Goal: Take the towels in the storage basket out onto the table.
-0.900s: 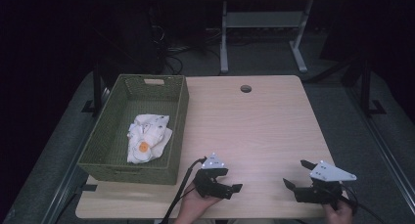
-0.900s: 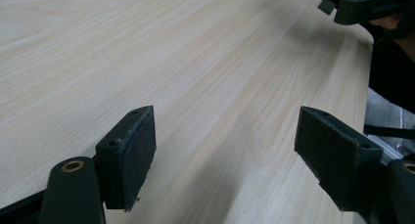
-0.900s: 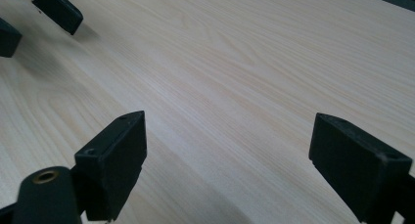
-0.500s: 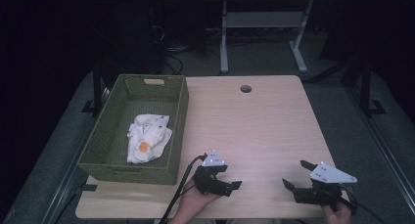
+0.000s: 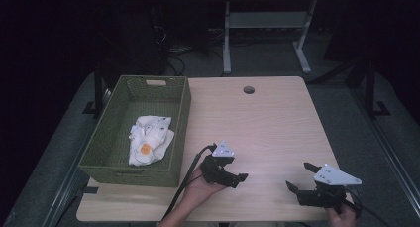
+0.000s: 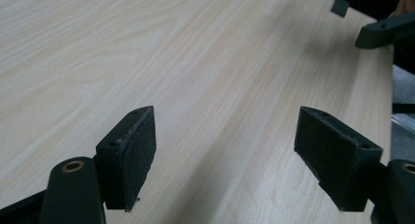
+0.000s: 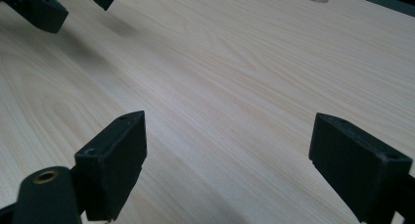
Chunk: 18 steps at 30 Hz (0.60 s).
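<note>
pale wood table (image 5: 267, 123), both tools spread apart, empty, white cloth (image 5: 148, 145) in green basket (image 5: 181, 118) left of left tool (image 5: 236, 178), right tool (image 5: 300, 183)

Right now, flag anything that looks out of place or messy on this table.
Nothing stands out. The white cloth lies crumpled inside the green basket, which sits square on the table. No spills or damage.

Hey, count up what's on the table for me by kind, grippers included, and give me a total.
Green woven basket: 1
White cloth bundle with an orange spot, in the basket: 1
Grippers, left gripper and right gripper, both open and holding nothing: 2
Total: 4
</note>
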{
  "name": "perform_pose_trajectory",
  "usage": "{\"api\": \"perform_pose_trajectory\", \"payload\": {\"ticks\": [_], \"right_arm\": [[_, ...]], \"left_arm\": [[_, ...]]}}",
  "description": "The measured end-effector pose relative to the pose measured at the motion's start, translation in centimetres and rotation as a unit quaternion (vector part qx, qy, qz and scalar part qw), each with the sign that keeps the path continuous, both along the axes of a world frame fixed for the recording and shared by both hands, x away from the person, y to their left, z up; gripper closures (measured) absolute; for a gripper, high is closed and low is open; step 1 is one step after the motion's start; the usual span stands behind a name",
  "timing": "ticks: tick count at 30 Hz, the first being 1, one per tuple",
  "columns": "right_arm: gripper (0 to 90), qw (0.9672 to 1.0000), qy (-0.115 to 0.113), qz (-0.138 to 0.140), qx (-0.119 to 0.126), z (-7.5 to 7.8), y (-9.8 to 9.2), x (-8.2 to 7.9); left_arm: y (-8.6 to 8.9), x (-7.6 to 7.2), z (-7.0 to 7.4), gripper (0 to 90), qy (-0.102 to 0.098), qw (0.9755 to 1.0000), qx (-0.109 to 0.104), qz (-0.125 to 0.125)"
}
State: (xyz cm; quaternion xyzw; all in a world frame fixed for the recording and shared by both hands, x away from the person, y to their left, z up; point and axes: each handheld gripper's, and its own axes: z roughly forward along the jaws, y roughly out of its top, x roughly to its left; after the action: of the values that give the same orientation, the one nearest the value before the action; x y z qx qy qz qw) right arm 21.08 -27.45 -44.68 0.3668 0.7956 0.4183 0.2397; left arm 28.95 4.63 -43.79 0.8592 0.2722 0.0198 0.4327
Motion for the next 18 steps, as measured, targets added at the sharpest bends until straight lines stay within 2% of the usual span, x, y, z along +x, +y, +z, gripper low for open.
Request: {"api": "perform_pose_trajectory", "payload": {"ticks": [7, 9, 11, 18], "right_arm": [[13.7, 1.0000, -0.001, 0.001, -0.001, 0.0, 0.0, 0.0], [13.7, 1.0000, -0.001, -0.001, 0.000, 0.0, -0.1, 0.0], [13.7, 1.0000, 0.002, -0.003, 0.001, 0.0, -0.1, 0.0], [13.7, 1.0000, -0.004, 0.001, -0.001, 0.0, -0.1, 0.0]], "left_arm": [[0.4, 1.0, 1.6, 24.0, 0.003, 0.9997, -0.003, -0.023], [0.5, 1.3, 2.3, 24.0, 0.001, 0.9991, 0.005, -0.041], [0.5, 1.4, 2.9, 23.9, -0.002, 0.9988, 0.008, -0.048], [0.7, 1.8, 4.7, 23.7, -0.010, 0.9978, 0.021, -0.062]]}}
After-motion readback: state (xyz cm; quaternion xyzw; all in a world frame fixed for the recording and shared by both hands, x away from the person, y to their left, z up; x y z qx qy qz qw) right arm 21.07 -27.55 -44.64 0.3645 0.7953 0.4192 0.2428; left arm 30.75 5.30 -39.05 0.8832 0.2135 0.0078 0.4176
